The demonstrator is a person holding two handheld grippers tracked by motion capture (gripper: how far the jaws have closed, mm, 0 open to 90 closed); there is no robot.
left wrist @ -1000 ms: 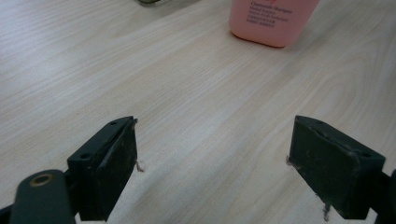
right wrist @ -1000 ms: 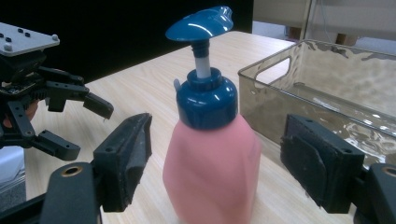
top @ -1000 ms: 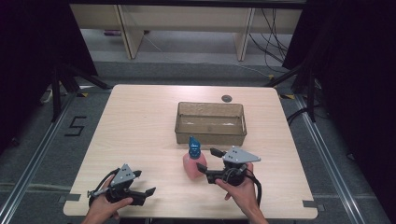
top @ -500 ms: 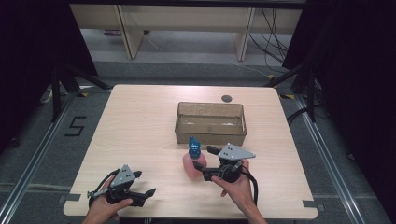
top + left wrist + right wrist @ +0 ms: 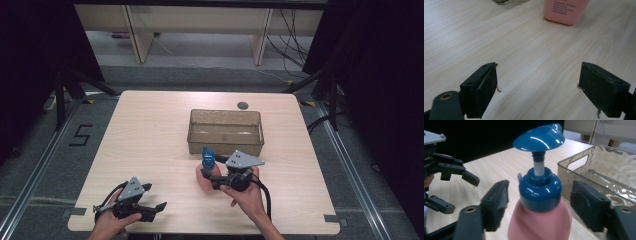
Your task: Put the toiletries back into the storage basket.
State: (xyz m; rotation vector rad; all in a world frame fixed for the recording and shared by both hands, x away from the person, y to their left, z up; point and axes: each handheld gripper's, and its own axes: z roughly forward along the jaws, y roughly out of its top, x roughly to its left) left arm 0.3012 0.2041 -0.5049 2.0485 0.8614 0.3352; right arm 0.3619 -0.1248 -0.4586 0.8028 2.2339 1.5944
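A pink pump bottle [image 5: 201, 180] [image 5: 540, 222] with a blue collar and blue pump head [image 5: 539, 137] stands upright on the table, just in front of a clear plastic bin [image 5: 225, 143] [image 5: 576, 161]. My right gripper [image 5: 208, 178] [image 5: 540, 195] reaches in from the right with a jaw on each side of the bottle's shoulder. Its jaws have just been closing, but a gap still shows on both sides, so it is open. My left gripper [image 5: 156, 196] [image 5: 537, 82] rests open near the front left edge, nothing between its jaws. The bottle's base [image 5: 566, 11] lies far ahead of it.
The bin looks empty and sits at the table's middle right. A small dark round object [image 5: 243, 105] lies on the table behind it. The left gripper [image 5: 461, 195] shows off to the left in the right gripper view. Bare wooden tabletop [image 5: 140, 135] spreads left of the bin.
My right gripper has edged left toward the bottle, so its jaws now straddle it, and they stand narrower than before. The left gripper and the bottle have kept still.
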